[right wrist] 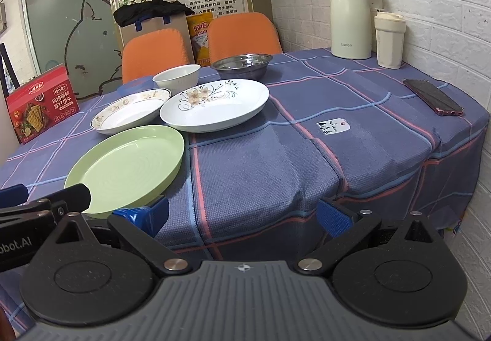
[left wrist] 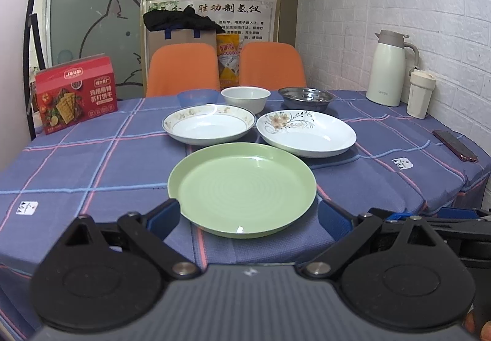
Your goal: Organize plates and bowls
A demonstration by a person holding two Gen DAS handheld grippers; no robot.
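Stacking has not begun in the left wrist view: the left gripper (left wrist: pixel 248 215) has its jaws spread wide and empty, flanking the near rim of the green plate (left wrist: pixel 242 189), while the gold-rimmed plate (left wrist: pixel 208 125), floral plate (left wrist: pixel 307 132), blue bowl (left wrist: pixel 198 97), white bowl (left wrist: pixel 245 98) and steel bowl (left wrist: pixel 307 98) all lie singly on the tablecloth (left wrist: pixel 92 163). In the right wrist view, the right gripper (right wrist: pixel 242 213) is likewise wide open and holds nothing, over bare tablecloth (right wrist: pixel 276 156) just right of the green plate (right wrist: pixel 125 164). Judged from this layout, every plate and bowl remains to be gathered.

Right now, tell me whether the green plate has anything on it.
Empty. The green plate lies flat on the tablecloth, and both views show only its bare ringed surface with light glare, no food or dish on it.
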